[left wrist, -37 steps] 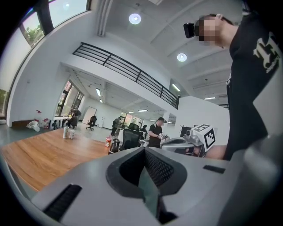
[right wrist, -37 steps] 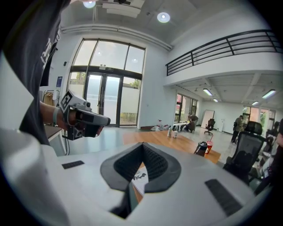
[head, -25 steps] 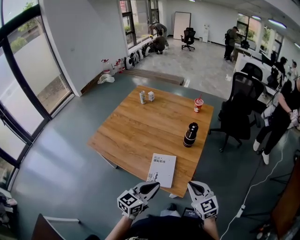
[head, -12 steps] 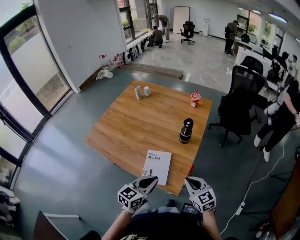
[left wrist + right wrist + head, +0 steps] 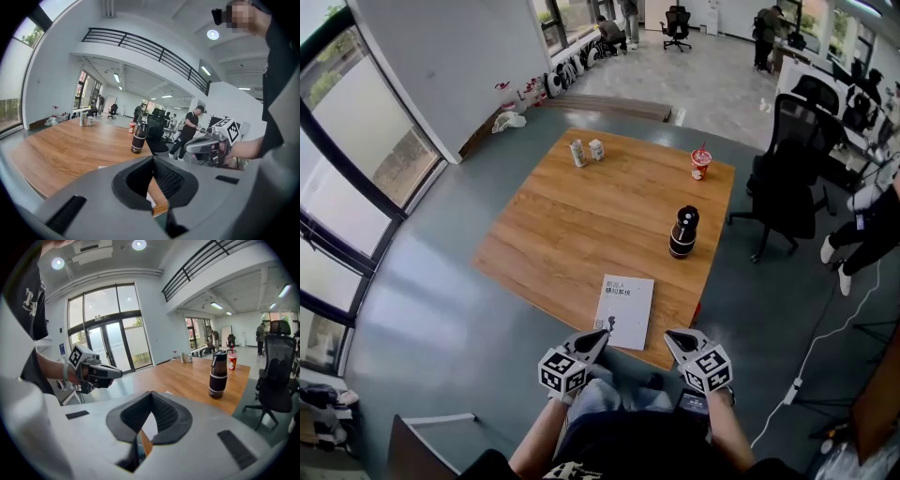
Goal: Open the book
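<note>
A closed white book lies flat on the wooden table, close to its near edge. My left gripper hovers at the book's near left corner; whether it touches the book I cannot tell. Its jaws are shut with nothing in them. My right gripper is held just off the table's near edge, to the right of the book. Its jaws meet at the tip and hold nothing. Each gripper view shows the other gripper out to the side.
A black bottle stands on the table's right side, beyond the book. A red cup and two small cans stand at the far end. A black office chair is right of the table. Several people are farther back.
Both grippers have sunk toward the table's near edge and stay shut. The book has not moved.
</note>
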`<state>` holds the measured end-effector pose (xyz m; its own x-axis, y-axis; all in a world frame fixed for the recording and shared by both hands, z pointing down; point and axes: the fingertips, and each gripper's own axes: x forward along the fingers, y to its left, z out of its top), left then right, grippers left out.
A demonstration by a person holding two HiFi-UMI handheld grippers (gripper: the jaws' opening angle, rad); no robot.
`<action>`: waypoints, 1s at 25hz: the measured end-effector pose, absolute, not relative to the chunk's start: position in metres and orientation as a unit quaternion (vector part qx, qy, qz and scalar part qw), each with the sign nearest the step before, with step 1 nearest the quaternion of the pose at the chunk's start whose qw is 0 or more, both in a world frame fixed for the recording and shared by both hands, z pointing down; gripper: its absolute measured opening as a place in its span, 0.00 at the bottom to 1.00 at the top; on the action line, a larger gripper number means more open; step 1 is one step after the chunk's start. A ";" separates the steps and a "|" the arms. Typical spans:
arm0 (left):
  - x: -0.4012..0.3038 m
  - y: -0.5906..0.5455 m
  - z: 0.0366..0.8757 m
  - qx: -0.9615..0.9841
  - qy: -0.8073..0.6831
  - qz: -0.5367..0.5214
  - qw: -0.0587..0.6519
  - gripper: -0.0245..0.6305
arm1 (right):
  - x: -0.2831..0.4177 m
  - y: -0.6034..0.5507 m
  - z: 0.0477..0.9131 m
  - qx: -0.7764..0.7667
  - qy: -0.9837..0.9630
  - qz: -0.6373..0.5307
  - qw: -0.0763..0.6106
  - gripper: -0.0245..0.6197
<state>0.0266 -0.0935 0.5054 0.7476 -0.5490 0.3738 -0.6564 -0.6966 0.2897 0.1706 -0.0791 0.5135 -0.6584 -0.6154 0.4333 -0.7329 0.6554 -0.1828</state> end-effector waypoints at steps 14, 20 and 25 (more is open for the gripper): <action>-0.003 -0.142 0.604 0.898 -0.298 0.181 0.268 0.05 | 0.146 -0.125 0.599 0.399 -0.856 0.259 0.203 0.07; -0.005 -0.140 0.654 0.883 -0.281 0.214 0.308 0.05 | 0.144 -0.117 0.649 0.408 -0.828 0.308 0.230 0.09; -0.002 -0.142 0.682 0.876 -0.268 0.247 0.316 0.05 | 0.141 -0.120 0.683 0.416 -0.809 0.350 0.225 0.12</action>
<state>-0.0025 -0.1419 0.6825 0.7347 -0.3130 0.6019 -0.6251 -0.6572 0.4212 0.1411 -0.1202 0.6835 -0.5524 -0.5149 0.6556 -0.8304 0.4092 -0.3782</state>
